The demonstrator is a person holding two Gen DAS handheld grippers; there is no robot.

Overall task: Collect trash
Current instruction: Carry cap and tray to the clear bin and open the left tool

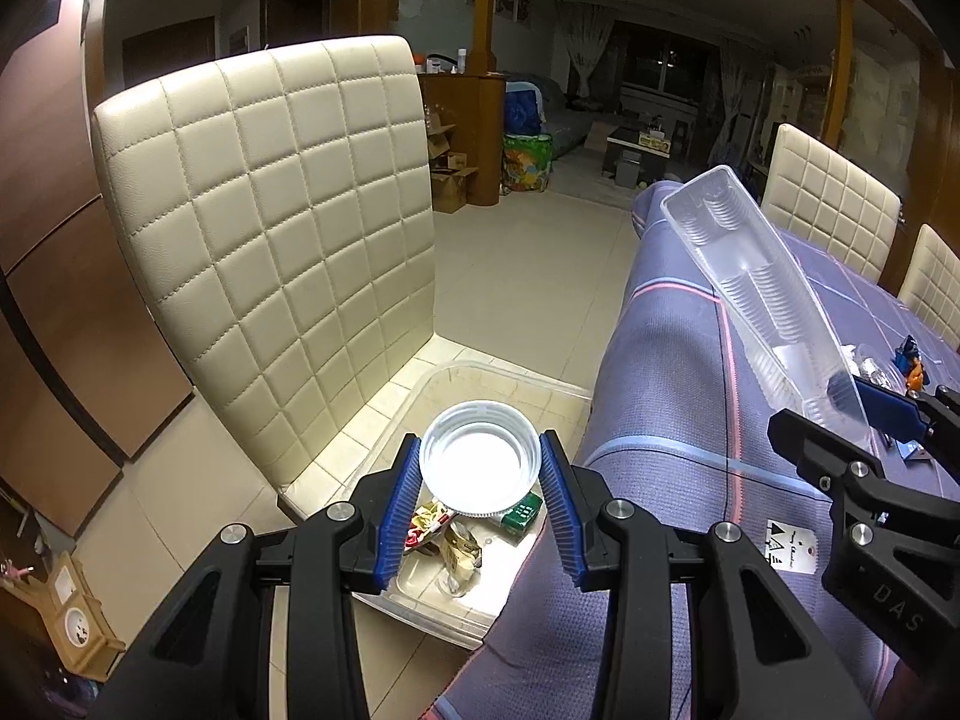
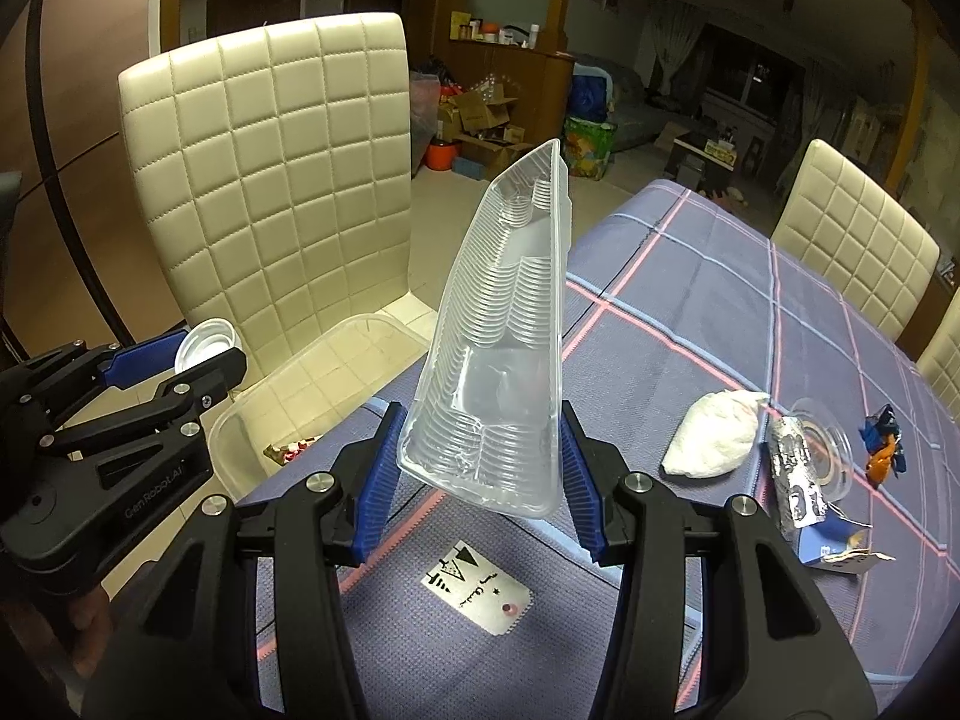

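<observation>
Tablecloth (image 2: 690, 324) with tissue wad (image 2: 714, 435) only in right view.

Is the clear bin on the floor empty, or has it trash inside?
Not empty: the clear bin holds crumpled wrappers and a green packet at its bottom.

My left wrist camera looks down on the bin (image 1: 480, 396); my right faces across the table (image 2: 690, 312); both share the chair (image 1: 270, 240).

white lid (image 1: 478, 459) held over clear bin (image 1: 543, 387) of wrappers; ribbed clear tray (image 2: 501, 336) gripped upright above table.
</observation>
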